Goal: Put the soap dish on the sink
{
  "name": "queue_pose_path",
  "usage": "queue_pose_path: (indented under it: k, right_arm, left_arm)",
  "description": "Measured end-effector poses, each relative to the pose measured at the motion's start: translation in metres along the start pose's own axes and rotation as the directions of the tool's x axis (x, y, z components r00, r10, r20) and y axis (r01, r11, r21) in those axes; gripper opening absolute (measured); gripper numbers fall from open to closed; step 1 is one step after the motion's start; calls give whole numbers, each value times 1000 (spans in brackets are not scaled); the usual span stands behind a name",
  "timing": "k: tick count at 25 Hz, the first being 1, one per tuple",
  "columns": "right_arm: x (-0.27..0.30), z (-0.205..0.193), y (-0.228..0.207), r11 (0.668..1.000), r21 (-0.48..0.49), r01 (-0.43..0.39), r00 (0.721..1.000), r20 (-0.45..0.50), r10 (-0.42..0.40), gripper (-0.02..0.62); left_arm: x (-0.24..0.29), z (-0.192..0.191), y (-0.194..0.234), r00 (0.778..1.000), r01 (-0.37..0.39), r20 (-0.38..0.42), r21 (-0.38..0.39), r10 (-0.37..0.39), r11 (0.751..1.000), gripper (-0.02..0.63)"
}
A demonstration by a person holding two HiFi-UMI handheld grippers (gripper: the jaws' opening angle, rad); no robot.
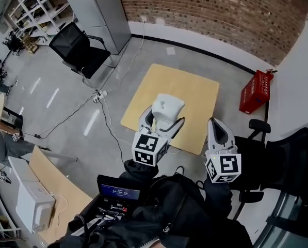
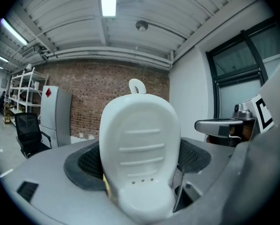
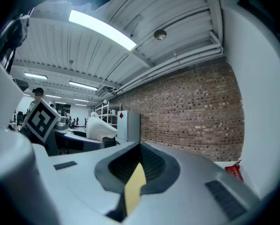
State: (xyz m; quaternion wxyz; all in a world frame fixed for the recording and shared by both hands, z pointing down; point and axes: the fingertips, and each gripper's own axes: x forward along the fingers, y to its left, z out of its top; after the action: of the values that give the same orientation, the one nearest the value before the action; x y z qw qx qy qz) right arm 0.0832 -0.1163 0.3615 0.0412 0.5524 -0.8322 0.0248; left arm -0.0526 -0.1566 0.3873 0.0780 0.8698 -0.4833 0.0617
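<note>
Across the head view spreads a grey floor (image 1: 66, 97), and a brick wall (image 1: 205, 9) runs along the top of the frame. At the middle of the frame a square tan board (image 1: 195, 94) lies flat on that floor. A tall grey cabinet (image 1: 99, 9) stands at the upper left, with a black office chair (image 1: 79, 50) just below and left of it. At the lower left a wooden tabletop (image 1: 61, 182) carries a white box (image 1: 34, 203). A red crate (image 1: 256, 91) sits at the right edge, close to the board's far corner.

Lower in the frame the two grippers are held up side by side but apart, each showing its marker cube toward the camera. The left gripper (image 1: 161, 122) appears over the board's near edge, its jaws closed against the sides of the soap dish (image 2: 140, 144). In the left gripper view the dish is white and stands upright between the dark jaw pads. It has raised ridges across its face, three small holes near its lower end and a small loop at its top. The right gripper (image 1: 215, 124) is to the right of the board. In its own view the jaws are pressed together with nothing held, and only a pale yellow strip shows at the seam.
</note>
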Motion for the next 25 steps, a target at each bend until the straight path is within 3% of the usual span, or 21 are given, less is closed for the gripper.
queue_pose_path:
  k: [13,25]
  right_arm:
    - [24,-25,-52,997,73,-39,999,-33,42,5]
    - [50,-65,-45,995,94,-35,990,-132,47,5]
  left_arm:
    - [50,-22,-10,995,-40,-89,-2,40,999,462]
    - [68,-85,18,974,-50,-224,-63,35,997,462]
